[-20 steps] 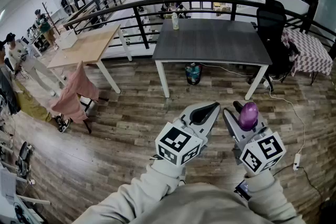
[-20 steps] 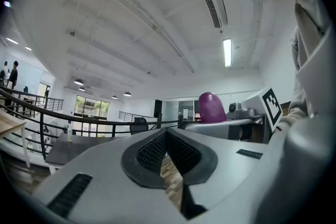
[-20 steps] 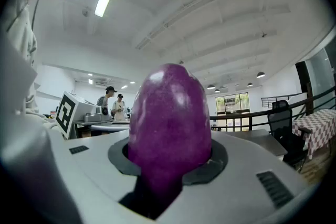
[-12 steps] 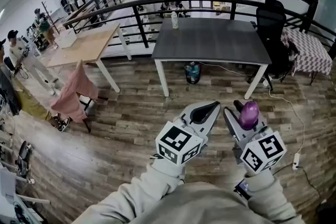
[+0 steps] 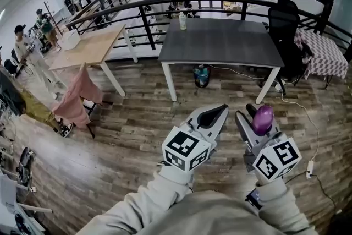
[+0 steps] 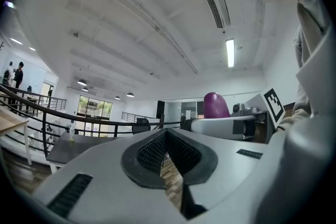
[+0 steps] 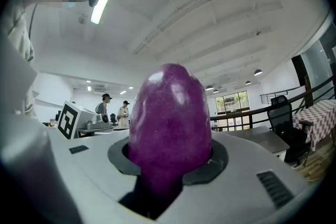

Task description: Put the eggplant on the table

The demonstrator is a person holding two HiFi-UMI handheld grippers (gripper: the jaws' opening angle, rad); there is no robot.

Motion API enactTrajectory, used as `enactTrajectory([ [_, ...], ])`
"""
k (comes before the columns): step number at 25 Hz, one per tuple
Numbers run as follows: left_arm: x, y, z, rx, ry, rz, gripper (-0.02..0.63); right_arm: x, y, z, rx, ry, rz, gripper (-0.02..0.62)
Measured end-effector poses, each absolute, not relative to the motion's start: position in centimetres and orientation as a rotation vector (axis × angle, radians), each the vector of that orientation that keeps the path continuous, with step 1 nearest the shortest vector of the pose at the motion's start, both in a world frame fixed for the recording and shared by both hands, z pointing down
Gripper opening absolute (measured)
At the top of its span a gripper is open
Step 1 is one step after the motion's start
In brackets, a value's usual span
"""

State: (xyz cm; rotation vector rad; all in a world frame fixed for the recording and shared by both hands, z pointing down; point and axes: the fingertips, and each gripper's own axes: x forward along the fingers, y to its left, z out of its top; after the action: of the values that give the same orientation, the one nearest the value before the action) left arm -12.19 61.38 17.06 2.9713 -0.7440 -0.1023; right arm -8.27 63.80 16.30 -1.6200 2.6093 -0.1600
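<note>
The head view shows the whole layout. The right gripper (image 5: 254,117) and left gripper (image 5: 214,114) are side by side at the near edge, over the wood floor. The dark table (image 5: 220,44) stands well beyond them, with a bottle (image 5: 182,21) at its far left edge. Only the right gripper view shows the grip. Its claw pinches the purple eggplant (image 7: 169,123), which stands up out of the pads, so the eggplant is in the air and well apart from the table. The left gripper view shows that claw (image 6: 167,134) pressed together at the tips with nothing in it. A thin slit lower down lets the floor show through, so the pads probably meet only at the front. It also shows the eggplant (image 6: 216,105) from the side, sticking up above the other gripper.

Compared with the earlier pictures, both grippers and the eggplant sit almost where they were. A person (image 5: 26,44) at the far left has walked further in.

The eggplant's lower end is sunk between the pads and cannot be seen. The sleeves (image 5: 165,201) cover the hands.
</note>
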Motion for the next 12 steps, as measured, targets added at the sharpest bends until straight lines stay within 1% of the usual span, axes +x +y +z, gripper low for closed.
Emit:
enactTrajectory([
  [12, -9.1, 61.0, 16.3, 2.982, -0.732, -0.119, 0.006, -4.6, 63.2, 16.3, -1.564, 2.641, -0.171, 0.163],
])
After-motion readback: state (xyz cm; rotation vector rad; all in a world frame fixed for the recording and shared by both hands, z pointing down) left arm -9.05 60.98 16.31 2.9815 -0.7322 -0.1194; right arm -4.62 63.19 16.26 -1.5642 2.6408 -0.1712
